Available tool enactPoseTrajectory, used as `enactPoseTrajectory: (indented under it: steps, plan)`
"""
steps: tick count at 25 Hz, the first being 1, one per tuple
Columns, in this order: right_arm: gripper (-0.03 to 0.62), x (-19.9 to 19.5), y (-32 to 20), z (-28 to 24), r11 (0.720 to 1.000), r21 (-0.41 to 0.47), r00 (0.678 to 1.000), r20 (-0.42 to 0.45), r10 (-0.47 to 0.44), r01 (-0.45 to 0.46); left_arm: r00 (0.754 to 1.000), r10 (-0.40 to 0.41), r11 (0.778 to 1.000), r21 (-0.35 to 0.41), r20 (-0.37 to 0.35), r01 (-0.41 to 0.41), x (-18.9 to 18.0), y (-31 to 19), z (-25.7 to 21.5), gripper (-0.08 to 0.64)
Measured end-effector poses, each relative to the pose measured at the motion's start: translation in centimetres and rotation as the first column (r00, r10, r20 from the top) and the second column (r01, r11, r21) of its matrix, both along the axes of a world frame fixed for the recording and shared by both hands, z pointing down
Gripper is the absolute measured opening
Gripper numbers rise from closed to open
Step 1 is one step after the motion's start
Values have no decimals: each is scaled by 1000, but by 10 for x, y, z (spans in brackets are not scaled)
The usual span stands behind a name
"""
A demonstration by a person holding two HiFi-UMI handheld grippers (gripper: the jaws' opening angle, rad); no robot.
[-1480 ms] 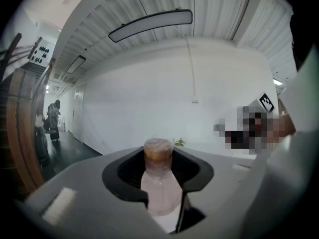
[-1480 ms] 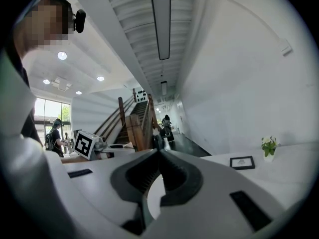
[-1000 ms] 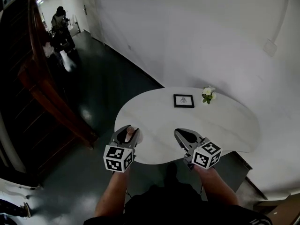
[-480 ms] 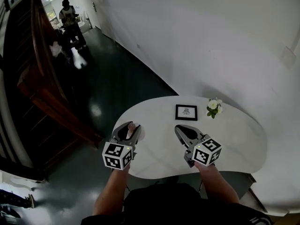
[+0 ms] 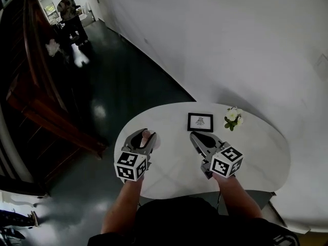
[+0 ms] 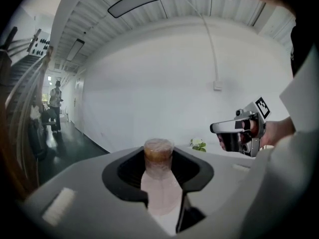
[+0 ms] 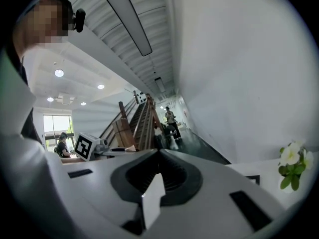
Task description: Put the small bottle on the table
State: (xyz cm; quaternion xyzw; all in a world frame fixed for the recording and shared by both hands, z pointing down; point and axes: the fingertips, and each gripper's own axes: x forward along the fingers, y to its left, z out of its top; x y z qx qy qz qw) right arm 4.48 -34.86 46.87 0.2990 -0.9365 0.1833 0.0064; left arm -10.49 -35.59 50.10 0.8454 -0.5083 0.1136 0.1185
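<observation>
Left tool (image 5: 143, 133): we see it pinching the small bottle (image 6: 159, 169) — jaws closed on the pale body, with the brown cap upright above them.
Small bottle: in the left tool, over the left end of the bench (image 5: 256, 147).
Right tool (image 5: 198, 136): jaws pressed together, nothing between them — held over the middle of the bench.
Picture frame (image 5: 200, 122): lies flat on the bench, just beyond the right tool.
Flowers (image 5: 231, 118): on the bench, just right of the picture frame.
</observation>
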Motion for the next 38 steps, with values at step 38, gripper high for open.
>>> enactPoseTrajectory:
  steps: [38]
  plan:
    - [8, 20, 0, 100, 961, -225, 984, -106, 143, -163, 948, 313, 919, -273, 62, -286, 77, -87, 178, 152]
